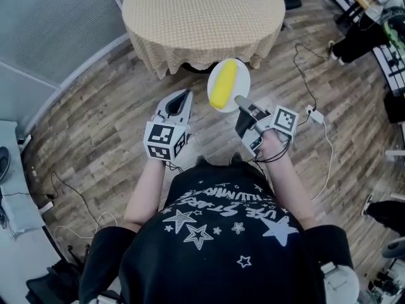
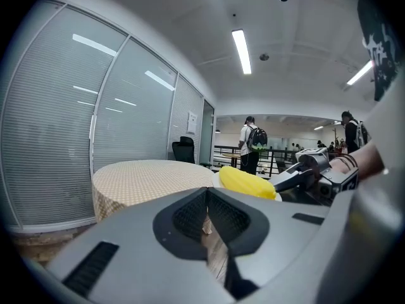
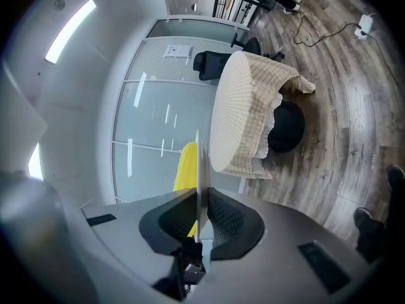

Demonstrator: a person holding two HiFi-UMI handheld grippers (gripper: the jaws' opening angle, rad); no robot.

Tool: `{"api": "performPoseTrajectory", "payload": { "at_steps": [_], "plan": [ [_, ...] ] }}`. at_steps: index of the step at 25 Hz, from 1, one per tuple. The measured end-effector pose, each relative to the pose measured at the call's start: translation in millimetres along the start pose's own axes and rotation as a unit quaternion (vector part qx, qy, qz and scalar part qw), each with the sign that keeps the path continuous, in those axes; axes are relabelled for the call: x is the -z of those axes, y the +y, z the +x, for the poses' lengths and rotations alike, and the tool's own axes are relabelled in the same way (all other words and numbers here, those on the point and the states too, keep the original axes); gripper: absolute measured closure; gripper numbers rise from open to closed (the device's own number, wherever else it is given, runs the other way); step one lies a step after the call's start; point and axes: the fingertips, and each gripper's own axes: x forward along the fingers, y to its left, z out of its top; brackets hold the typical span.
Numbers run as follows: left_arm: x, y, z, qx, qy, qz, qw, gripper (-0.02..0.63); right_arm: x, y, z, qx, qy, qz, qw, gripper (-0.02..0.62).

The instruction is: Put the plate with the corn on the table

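Yellow corn (image 1: 223,84) sits loose on the rim-pinched plate (image 1: 243,78) in the right claw (image 1: 240,99), short of the worktop (image 1: 202,11), so tilting could spill it; the left claw (image 1: 186,95) is clenched, empty.

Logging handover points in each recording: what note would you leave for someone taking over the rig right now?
The right gripper is shut on the rim of the plate, which is in the air above the floor, short of the table. The corn lies on the plate. The left gripper is shut and empty, beside the plate. Done: plate in hand. Left: bring it over the table, set it down, let go.
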Motion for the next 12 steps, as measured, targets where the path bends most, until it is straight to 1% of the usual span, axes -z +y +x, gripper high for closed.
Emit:
{"api": "performPoseTrajectory", "payload": {
  "at_steps": [4,6,9,12],
  "plan": [
    [5,19,-24,0.02,-0.007,-0.002,0.9998,0.598,32,8,5,0.005,-0.018,-0.01,1.0,0.549],
    [3,20,-17,0.026,-0.007,-0.001,0.9996,0.598,26,9,3,0.007,-0.025,-0.01,1.0,0.549],
    [-4,13,5,0.03,-0.007,-0.003,0.9995,0.598,3,6,-1,0.009,-0.032,-0.006,0.999,0.549],
    [-1,10,2,0.032,-0.008,-0.001,0.9994,0.598,4,3,0,0.002,-0.034,-0.005,0.999,0.549]
  ]
}}
